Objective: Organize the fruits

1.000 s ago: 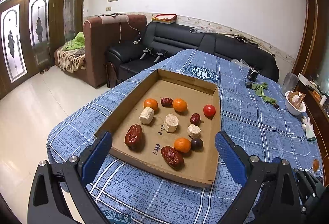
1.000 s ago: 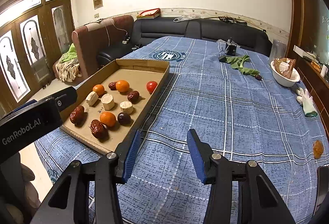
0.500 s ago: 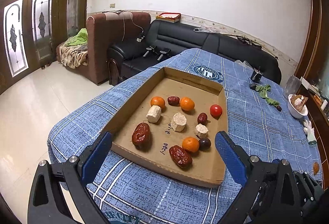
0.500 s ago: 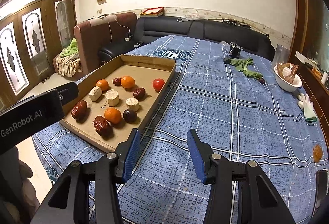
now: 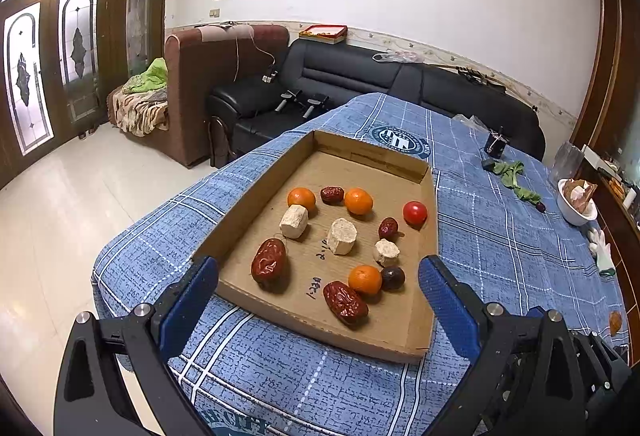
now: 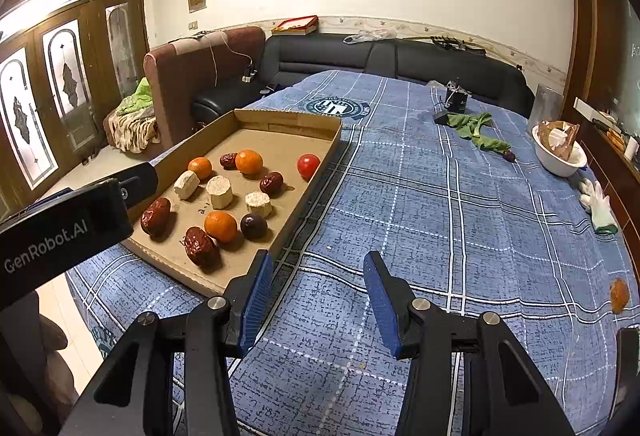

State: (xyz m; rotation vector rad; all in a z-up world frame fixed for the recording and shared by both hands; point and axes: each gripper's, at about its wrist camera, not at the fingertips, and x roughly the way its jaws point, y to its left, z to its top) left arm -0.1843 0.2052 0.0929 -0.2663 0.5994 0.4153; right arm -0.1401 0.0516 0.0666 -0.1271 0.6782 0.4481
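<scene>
- The left gripper has its blue fingers spread wide with nothing between them; they hang above the near end of the cardboard tray.
- The right gripper has its fingers parted about halfway, gripping nothing, over bare blue checked cloth just right of the tray's near corner.
- The fruits lie loose inside the tray, which sits on the cloth-covered bench:
- three oranges, two at the far side and one near the front;
- a red tomato close to the tray's right wall;
- two large red dates, one at the left and one at the front, the front one just beside the near orange;
- two smaller dates;
- a dark round fruit touching the near orange;
- three pale cut chunks in the middle.
- Well apart on the cloth lie green leaves, a white bowl, a white glove and an orange piece near the right edge.
</scene>
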